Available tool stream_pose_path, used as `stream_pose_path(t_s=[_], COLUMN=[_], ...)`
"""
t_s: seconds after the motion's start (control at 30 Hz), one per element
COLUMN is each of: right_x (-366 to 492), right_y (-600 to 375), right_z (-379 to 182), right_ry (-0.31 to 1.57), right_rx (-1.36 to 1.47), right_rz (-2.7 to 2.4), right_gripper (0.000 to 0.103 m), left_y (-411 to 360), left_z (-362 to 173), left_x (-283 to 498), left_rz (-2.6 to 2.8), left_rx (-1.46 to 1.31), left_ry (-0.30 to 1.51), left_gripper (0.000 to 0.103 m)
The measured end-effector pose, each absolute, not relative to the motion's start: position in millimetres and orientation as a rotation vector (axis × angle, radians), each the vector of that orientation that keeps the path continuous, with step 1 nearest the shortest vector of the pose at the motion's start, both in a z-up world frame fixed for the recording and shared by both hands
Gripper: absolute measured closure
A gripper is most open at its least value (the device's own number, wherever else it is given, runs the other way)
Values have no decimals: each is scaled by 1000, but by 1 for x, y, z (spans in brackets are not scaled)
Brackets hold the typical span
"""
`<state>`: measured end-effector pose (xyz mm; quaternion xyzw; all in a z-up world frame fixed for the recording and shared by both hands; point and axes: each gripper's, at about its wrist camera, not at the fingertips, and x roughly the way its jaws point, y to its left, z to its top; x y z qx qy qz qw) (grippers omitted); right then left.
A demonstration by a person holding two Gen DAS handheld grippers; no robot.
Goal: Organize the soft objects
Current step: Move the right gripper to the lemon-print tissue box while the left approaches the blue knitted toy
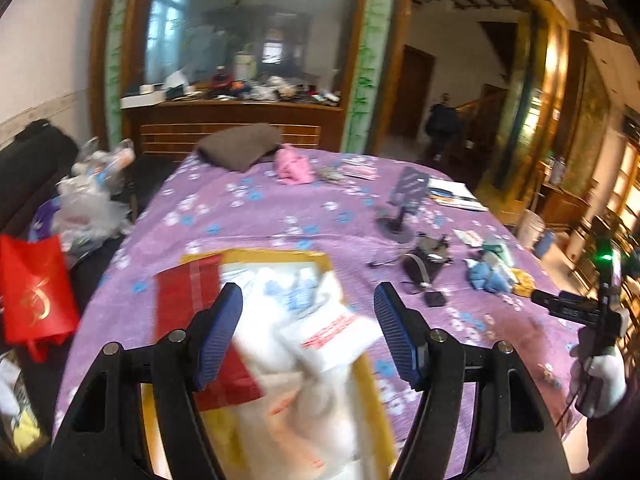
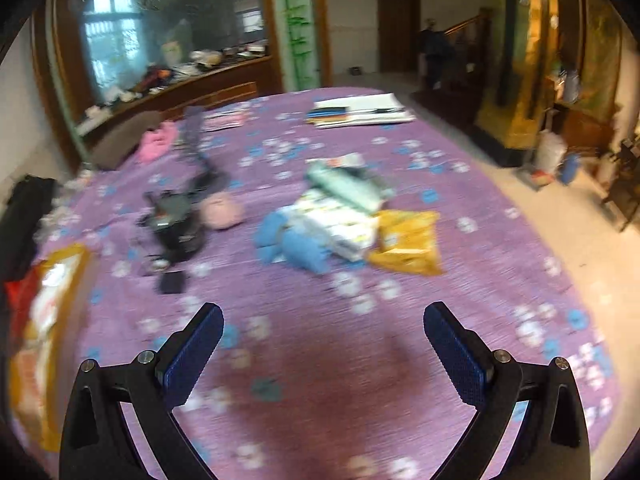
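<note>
Purple flowered cloth covers the tabletop under both your grippers. Your left gripper stands spread with nothing pinched, and the white soft bundle lies below and between its fingers in the yellow-rimmed box. Your right gripper is likewise spread and empty over bare cloth, with the blue plush, white packets and yellow pouch ahead of it.

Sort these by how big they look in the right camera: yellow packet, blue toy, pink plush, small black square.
1. blue toy and yellow packet: look about alike
2. pink plush
3. small black square
</note>
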<state>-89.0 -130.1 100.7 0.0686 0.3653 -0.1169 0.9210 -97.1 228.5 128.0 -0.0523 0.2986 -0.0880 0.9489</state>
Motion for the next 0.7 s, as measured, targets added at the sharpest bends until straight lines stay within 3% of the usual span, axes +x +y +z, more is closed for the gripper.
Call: stream_pose_path(t_s=[0.37,0.7], right_x=[-21,59], right_y=[-194,-232], right_z=[107,75], right_ry=[713,691], right_rx=[54,-13], right_rz=[-275,-200], right_gripper=[1,1], left_y=[145,61], left_z=[117,120], left_x=[-82,-75], left_rz=[-106,32], left_rx=[-36,0], left_ry=[759,832], left_gripper=[35,36])
